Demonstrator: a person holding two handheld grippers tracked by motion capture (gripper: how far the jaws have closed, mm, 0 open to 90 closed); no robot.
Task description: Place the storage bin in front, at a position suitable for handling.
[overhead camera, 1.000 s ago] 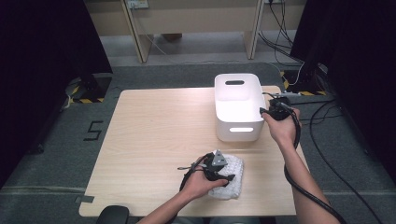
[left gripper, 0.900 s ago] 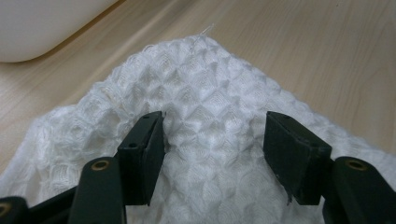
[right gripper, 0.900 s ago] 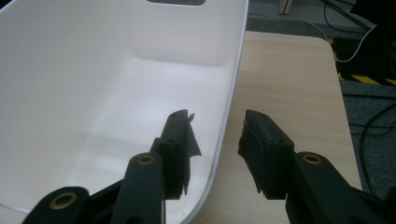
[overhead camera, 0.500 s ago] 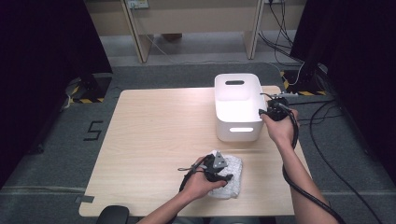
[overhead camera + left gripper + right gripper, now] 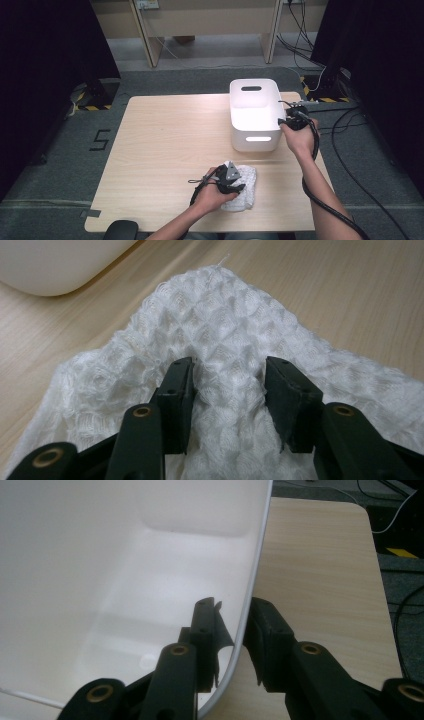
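A white waffle-weave towel [image 5: 246, 194] [image 5: 220, 315] lies crumpled near the table's front edge. My left gripper [image 5: 231, 180] [image 5: 229, 371] points down into it, jaws apart and sunk into the cloth. They have just been closing, with a hump of towel between them. A white plastic bin [image 5: 252, 144] [image 5: 125, 580] stands at the back right. My right gripper [image 5: 288, 120] [image 5: 232, 607] straddles its right wall, one jaw inside and one outside. Its jaws have just been closing on the rim, with a sliver of gap still showing.
The light wooden table [image 5: 165, 150] [image 5: 310, 580] has bare room on its left half. A corner of the bin [image 5: 50, 265] sits just beyond the towel. Cables and a power strip [image 5: 325, 102] lie on the floor past the right edge.
Both hands stay where they were. The left gripper's jaws look closer together over the towel than a second ago.
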